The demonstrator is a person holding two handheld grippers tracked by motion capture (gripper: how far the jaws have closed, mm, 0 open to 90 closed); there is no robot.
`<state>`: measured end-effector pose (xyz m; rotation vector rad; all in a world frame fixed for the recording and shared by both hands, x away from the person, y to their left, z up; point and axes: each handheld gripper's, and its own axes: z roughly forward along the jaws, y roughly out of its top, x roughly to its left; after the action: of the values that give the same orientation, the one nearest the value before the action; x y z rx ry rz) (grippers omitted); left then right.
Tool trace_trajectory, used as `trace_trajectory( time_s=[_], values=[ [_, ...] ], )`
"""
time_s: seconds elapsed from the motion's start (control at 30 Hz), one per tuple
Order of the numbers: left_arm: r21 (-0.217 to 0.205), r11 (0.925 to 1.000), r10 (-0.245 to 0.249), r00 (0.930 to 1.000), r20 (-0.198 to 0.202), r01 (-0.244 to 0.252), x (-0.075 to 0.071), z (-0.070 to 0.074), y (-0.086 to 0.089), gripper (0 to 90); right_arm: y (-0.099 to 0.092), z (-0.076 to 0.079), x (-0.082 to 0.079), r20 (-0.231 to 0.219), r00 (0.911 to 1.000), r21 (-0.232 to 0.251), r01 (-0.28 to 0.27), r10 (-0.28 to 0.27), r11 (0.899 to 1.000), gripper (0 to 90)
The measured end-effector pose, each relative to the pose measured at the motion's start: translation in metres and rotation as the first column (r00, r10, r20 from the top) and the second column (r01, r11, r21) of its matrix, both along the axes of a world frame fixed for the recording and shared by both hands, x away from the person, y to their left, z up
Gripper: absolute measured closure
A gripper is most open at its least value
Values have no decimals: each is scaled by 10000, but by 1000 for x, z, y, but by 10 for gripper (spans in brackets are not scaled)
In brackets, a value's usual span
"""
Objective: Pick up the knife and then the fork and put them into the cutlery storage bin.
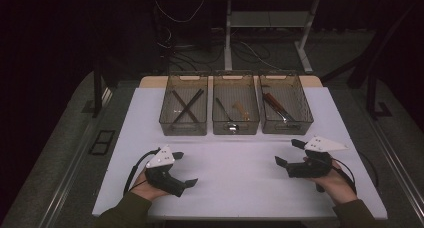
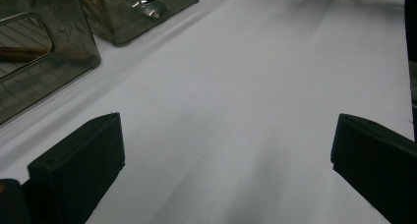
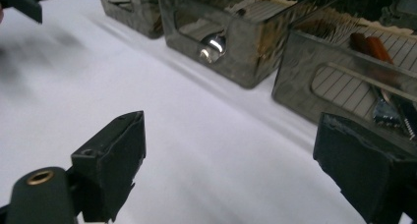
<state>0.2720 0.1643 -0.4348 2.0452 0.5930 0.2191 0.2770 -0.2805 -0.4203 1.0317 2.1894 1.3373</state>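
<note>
Beyond the spread, empty jaws of both the left gripper (image 1: 186, 169) and right gripper (image 1: 290, 153), three bins (image 1: 235, 126) hold cutlery lying lengthwise, each gripper about equally near.

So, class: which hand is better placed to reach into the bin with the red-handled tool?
Right. Its tongs stand open just below that bin, while the left tongs sit across the table.
</note>
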Motion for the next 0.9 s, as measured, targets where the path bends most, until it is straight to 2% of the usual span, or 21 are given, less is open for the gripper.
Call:
trace_trajectory(
  time_s=[0.27, 0.57, 0.77, 0.9],
  values=[
    [7, 10000, -23, 10000, -18, 23, -1, 0, -1, 0, -3, -12, -15, -208, 9996, -333, -178, 171, 9993, 126],
    [54, 10000, -15, 10000, -45, 16, -1, 0, -1, 0, -7, -18, -24, -307, 9994, 49, -169, 171, 9998, 127],
    [57, 10000, -25, 10000, -43, 26, -2, 0, -2, 0, -6, -23, -26, -471, 9987, 24, -205, 206, 9998, 127],
    [150, 9999, -71, 10000, -27, 71, -2, -1, -3, 0, -4, -27, -26, -545, 9981, -168, -306, 297, 9994, 126]
  ],
)
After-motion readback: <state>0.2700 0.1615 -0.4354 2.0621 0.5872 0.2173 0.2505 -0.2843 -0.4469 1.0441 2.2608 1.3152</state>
